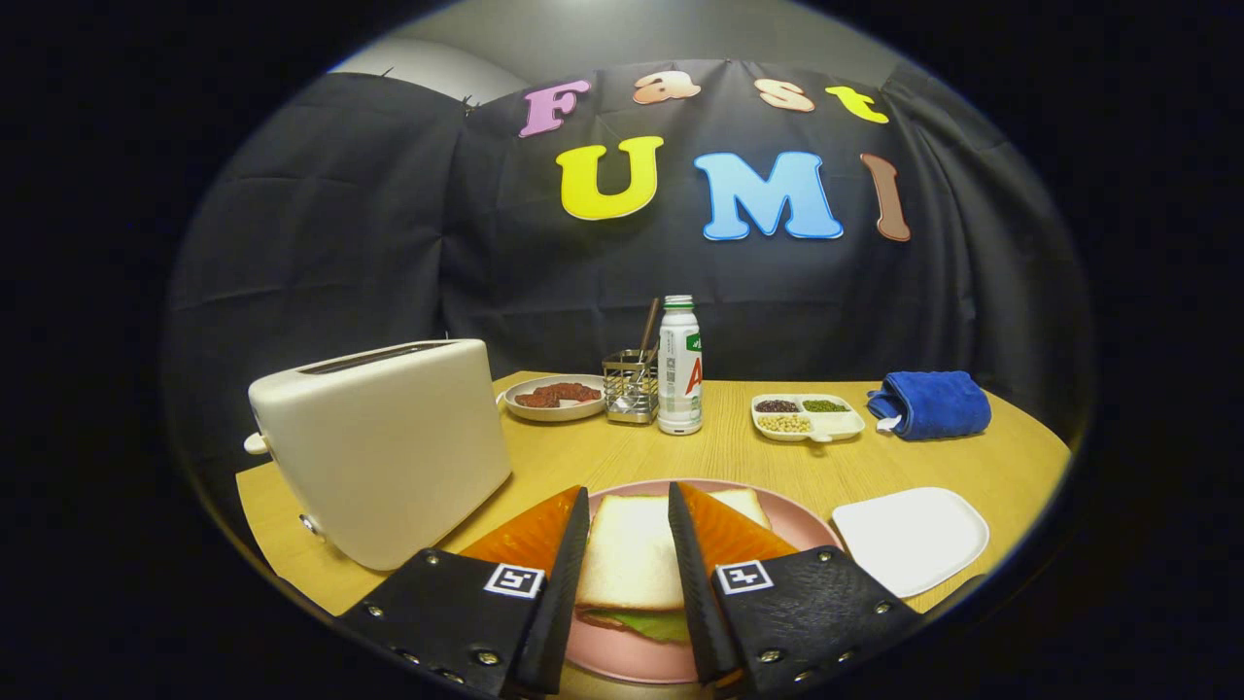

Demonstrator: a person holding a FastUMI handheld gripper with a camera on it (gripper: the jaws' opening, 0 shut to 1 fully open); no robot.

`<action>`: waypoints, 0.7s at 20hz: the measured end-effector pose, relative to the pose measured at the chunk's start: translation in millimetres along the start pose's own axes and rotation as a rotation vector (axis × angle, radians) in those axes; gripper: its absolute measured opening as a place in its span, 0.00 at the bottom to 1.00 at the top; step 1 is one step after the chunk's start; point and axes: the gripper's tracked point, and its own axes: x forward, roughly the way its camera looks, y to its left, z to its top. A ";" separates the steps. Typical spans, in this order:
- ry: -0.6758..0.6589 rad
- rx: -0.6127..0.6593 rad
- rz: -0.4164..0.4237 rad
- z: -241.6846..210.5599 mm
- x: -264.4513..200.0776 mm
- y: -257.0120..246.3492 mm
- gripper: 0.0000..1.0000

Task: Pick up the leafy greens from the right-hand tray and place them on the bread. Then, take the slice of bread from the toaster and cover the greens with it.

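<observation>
Leafy greens (653, 623) peek out under the white bread slice (632, 552) on the round pink plate (622, 656), so they are covered. Gripper (629, 506) fingers stand apart above it, holding nothing.

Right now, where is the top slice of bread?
In the gripper view, the bread slice lies on the greens on the pink plate, between the open gripper's fingers, right of the toaster.
</observation>
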 end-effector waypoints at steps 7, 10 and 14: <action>-0.056 -0.058 -0.040 61.6 -16.7 -72.0 0.50; -0.102 -0.075 -0.059 85.3 -28.5 -112.1 0.50; -0.113 -0.066 -0.078 98.2 -44.7 -167.7 0.50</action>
